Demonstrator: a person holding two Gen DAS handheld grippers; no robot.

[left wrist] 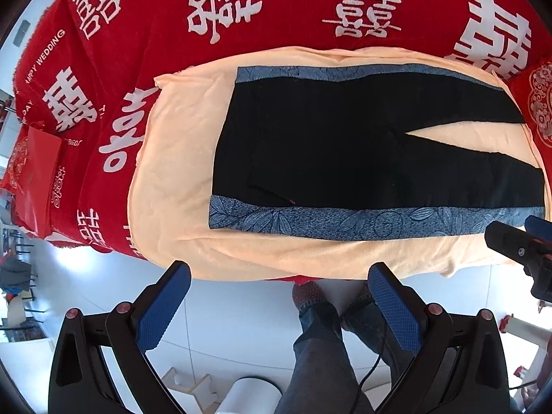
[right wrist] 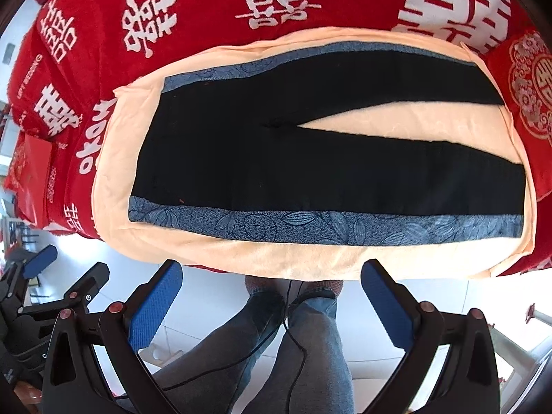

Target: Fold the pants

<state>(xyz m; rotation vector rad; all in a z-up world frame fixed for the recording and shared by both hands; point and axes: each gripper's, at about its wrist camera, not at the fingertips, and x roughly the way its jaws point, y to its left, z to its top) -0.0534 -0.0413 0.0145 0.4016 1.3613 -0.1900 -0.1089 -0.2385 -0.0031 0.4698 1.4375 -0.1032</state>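
Lying flat on a peach cloth (left wrist: 172, 179) over a red blanket (left wrist: 145, 34), the black pants (left wrist: 327, 145) keep their waist to the left and both legs spread toward the right, a blue patterned stripe running along each outer edge. Left gripper (left wrist: 279, 305) hangs off the near edge, fingers spread wide and holding nothing. Right gripper (right wrist: 272, 302) does the same, apart from the cloth, above the person's legs (right wrist: 310, 345).

I am in a bedroom at home. I see a bed with a red wedding blanket (left wrist: 145, 55), a red pillow (right wrist: 528, 103), and a white tile floor (left wrist: 234, 324).
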